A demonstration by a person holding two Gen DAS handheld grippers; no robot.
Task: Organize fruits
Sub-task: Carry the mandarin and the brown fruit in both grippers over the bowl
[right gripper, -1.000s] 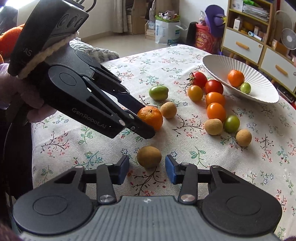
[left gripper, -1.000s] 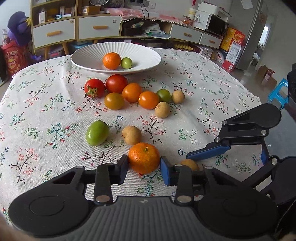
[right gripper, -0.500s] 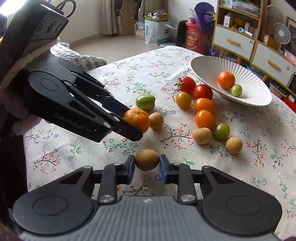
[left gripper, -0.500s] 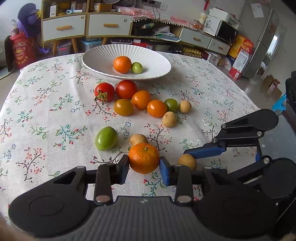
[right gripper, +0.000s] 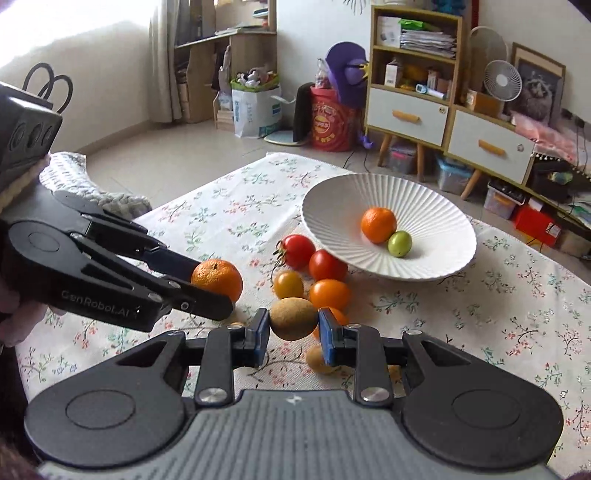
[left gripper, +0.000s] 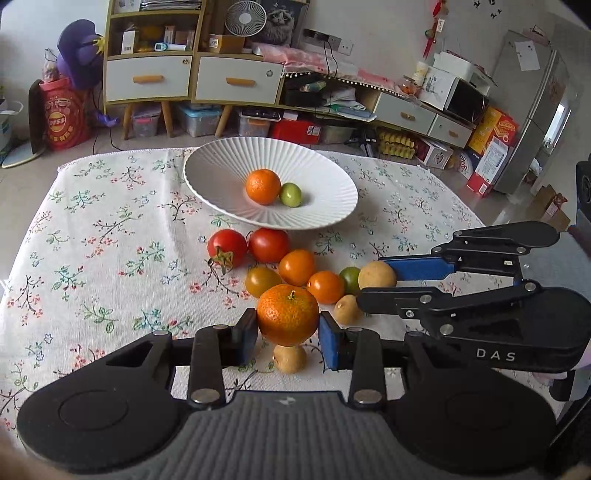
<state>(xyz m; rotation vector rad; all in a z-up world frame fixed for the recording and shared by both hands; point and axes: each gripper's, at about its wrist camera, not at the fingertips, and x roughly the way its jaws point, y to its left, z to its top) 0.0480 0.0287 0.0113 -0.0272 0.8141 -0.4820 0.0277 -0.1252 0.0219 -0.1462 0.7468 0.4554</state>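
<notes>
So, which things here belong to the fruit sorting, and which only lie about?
Job:
- mandarin in left gripper
- brown fruit in right gripper
- white bowl
- loose tomatoes

Lying about:
- desk fan
- cabinet
- fridge

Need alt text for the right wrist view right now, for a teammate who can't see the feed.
The right tool is shut on a small brown fruit held above the floral tablecloth. At left, the left tool grips a mandarin. Beyond them, loose tomatoes lie before a white ribbed bowl holding an orange and a green fruit.
</notes>
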